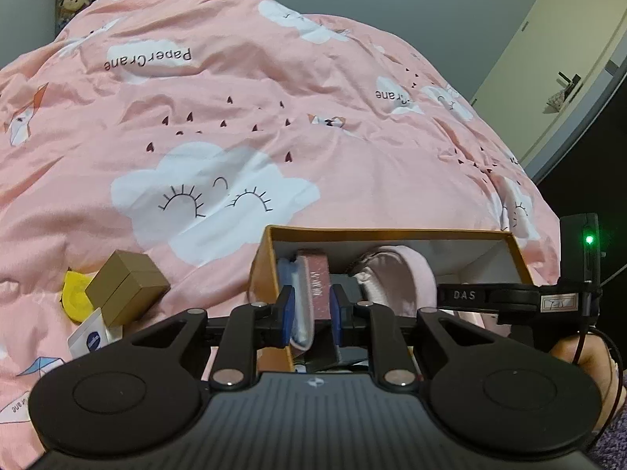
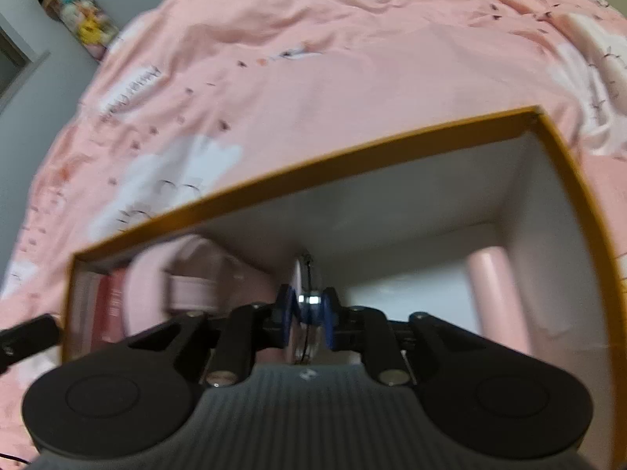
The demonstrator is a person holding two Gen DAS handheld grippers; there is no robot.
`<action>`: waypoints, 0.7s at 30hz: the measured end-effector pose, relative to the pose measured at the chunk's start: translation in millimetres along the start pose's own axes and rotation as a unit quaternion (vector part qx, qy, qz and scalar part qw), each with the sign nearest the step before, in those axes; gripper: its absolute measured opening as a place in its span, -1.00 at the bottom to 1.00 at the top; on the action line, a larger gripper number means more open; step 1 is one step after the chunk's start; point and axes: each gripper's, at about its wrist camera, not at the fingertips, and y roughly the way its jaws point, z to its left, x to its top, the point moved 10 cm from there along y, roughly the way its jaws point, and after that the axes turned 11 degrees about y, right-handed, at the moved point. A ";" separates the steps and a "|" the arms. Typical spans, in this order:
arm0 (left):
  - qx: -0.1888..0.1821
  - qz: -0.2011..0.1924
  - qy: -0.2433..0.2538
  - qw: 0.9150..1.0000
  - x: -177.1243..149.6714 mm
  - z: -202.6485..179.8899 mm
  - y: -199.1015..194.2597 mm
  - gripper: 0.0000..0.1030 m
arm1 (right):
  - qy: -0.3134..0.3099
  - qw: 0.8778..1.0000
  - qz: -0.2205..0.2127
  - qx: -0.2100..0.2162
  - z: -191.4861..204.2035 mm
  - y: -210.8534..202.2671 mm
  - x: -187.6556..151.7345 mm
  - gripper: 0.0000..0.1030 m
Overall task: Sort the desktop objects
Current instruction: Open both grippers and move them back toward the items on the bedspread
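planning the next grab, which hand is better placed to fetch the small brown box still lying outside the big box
Left. The small brown box lies on the bedcover just left of the left tongs. The right tongs point into the big box, with the small one out of its view.

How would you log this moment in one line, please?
left gripper: over orange-rimmed box, maroon case between pads, grip unclear | right gripper: in box, clear trinket between pads, grip unclear | outside: brown box
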 end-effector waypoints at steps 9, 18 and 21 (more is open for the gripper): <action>0.005 0.000 -0.014 1.000 -4.5 12.3 -1.8 -0.53 | -0.002 0.999 0.024 -0.048 -13.1 18.9 -5.8 -0.32; 0.019 0.000 -0.016 1.000 -8.7 22.5 -14.3 -0.53 | -0.025 0.998 0.008 -0.054 -7.2 11.0 -6.7 -0.32; 0.019 -0.002 -0.013 1.000 -8.9 22.8 -20.7 -0.53 | -0.041 0.997 -0.010 -0.060 -1.9 -7.6 -7.3 -0.32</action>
